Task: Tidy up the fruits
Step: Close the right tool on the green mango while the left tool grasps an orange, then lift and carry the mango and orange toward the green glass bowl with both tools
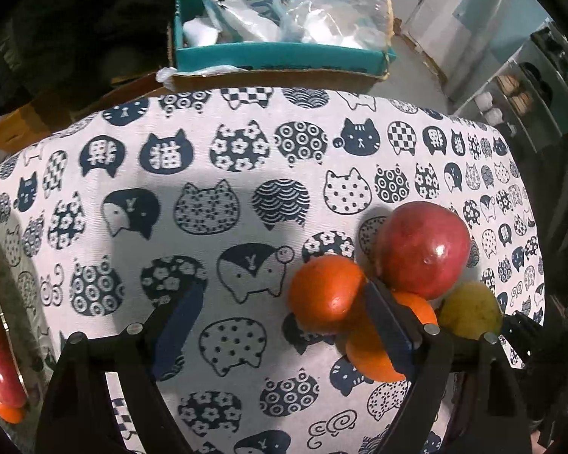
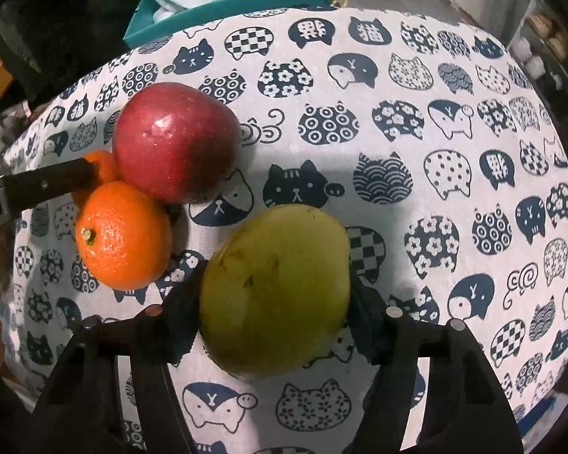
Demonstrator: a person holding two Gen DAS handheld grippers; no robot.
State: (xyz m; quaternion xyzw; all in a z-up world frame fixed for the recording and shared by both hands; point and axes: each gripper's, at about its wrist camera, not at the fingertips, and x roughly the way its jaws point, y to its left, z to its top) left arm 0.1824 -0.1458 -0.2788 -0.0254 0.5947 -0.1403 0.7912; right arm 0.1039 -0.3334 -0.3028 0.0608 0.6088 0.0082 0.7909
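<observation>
On the cat-print tablecloth (image 1: 216,174) lie a red apple (image 1: 424,249), two oranges and a green pear (image 1: 471,310) in one cluster. My left gripper (image 1: 284,329) is open. Its right finger crosses the cluster, with one orange (image 1: 325,291) just inside it and the other orange (image 1: 371,355) partly hidden beneath it. In the right wrist view my right gripper (image 2: 274,302) is shut on the green pear (image 2: 276,287), a pad against each side. The apple (image 2: 174,140) and an orange (image 2: 121,234) sit to its upper left, where a left-gripper finger (image 2: 45,185) reaches in.
A bowl (image 1: 7,265) holding a red fruit and oranges shows at the left edge of the left wrist view. Behind the table stands a teal box (image 1: 276,56) full of plastic bags. Shelves with jars are at the far right.
</observation>
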